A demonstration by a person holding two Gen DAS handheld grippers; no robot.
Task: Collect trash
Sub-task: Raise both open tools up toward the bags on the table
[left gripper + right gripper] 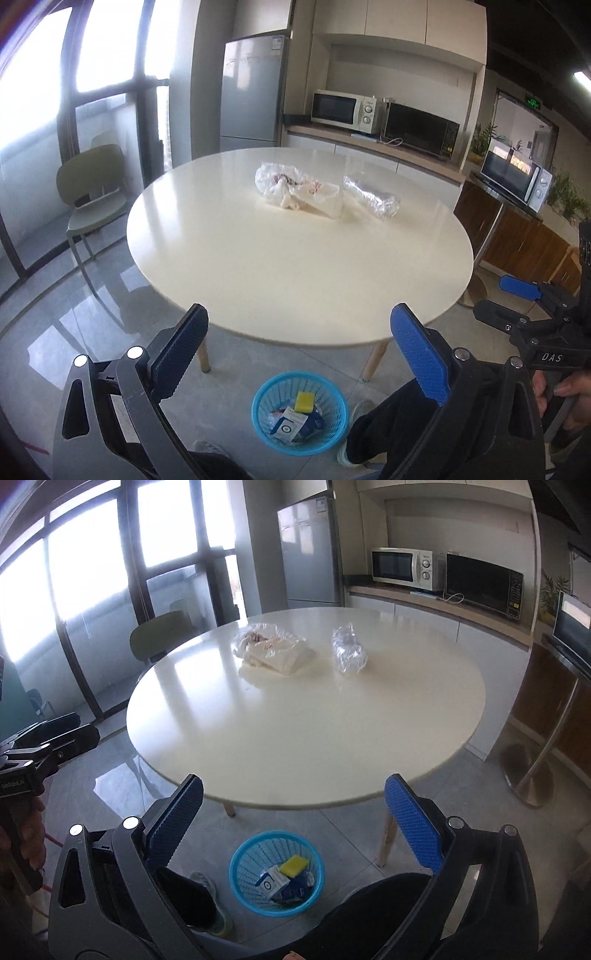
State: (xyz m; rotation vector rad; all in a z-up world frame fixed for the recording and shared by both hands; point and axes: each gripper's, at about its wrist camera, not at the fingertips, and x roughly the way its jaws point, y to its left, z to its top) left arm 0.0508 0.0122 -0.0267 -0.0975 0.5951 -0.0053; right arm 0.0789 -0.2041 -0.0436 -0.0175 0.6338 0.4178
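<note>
Two pieces of trash lie on the far half of the round white counter (295, 266): a crumpled clear plastic bag (295, 192) with pale paper and something reddish inside, and just to its right a scrunched clear wrapper (373, 197), close to the bag but seemingly apart from it. In the right wrist view the same bag (273, 651) and wrapper (349, 651) sit side by side with a bare strip of counter (295, 738) between them.

On the grey tiled floor, below the near edge of the counter, stands a blue mesh basket (300, 413) holding a yellow sponge (304, 401), a small white and blue carton (290, 424) and other scraps.

The left gripper (297, 350) hangs above the basket, its blue-padded fingers spread wide with nothing between them. The right gripper (293, 821) is likewise held wide apart and empty, over the basket (277, 873).

Behind the counter are a silver fridge (253, 88), a white microwave (345, 110) and a green chair (92, 188).
</note>
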